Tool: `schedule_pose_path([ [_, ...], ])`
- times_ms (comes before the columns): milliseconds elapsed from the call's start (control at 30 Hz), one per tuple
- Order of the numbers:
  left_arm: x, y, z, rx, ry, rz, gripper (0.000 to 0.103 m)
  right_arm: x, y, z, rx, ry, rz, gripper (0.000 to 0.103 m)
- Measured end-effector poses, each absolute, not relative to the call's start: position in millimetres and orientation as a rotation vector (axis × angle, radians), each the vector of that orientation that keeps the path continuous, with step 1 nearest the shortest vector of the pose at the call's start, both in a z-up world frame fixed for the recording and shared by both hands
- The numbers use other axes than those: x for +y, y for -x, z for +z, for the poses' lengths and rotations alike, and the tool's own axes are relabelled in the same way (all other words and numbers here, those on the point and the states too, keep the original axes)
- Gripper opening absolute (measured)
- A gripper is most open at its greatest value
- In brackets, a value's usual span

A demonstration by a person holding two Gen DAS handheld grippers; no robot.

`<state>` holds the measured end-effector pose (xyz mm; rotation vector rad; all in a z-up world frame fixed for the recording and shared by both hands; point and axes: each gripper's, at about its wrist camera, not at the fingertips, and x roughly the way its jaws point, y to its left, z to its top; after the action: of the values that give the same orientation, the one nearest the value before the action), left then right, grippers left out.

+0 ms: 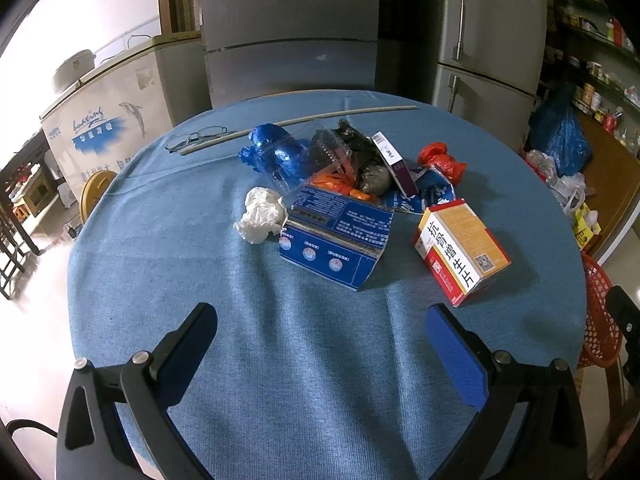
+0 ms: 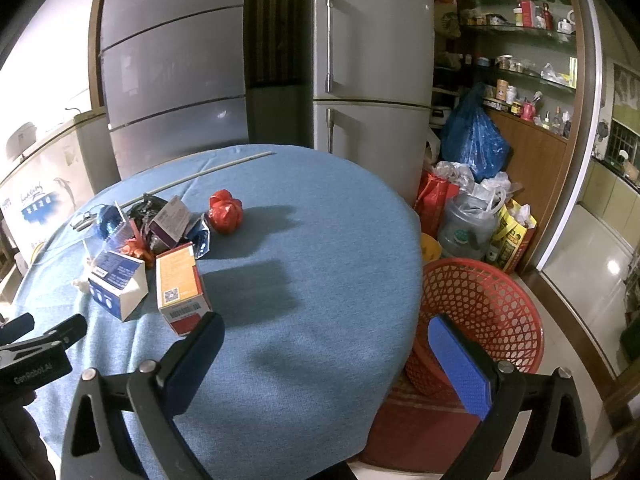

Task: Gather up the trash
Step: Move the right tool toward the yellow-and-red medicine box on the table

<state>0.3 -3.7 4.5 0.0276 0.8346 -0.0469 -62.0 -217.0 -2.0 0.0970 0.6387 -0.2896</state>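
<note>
- While both grippers hover with jaws spread and empty, the red-and-orange box (image 1: 460, 250) lies ahead-right of the left gripper (image 1: 322, 344).
- From the right gripper (image 2: 326, 360), it sits ahead-left, long axis roughly toward the jaws, nearest.
- Basket (image 2: 480, 312) stands right of the table (image 2: 320, 240).

My bench (image 1: 280, 360) wears a blue cloth, and near its far edge a pair of glasses (image 1: 196, 138) lies touching a long thin stick (image 1: 304, 122). Behind it stand two grey fridges (image 2: 372, 60), with a white chest freezer (image 1: 108, 124) off to my left. To my right a blue plastic bag (image 2: 474, 136) sits atop other bags beside shelves (image 2: 520, 32) crowded with jars and boxes.
</note>
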Motion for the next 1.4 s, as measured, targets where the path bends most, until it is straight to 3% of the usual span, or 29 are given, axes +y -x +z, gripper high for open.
schedule_pose_path([
  [1400,-1.2,8.0,2.8,0.826,-0.025,-0.066,0.103,-219.0,62.2,-1.3,0.639,-0.098,-0.297,0.103],
])
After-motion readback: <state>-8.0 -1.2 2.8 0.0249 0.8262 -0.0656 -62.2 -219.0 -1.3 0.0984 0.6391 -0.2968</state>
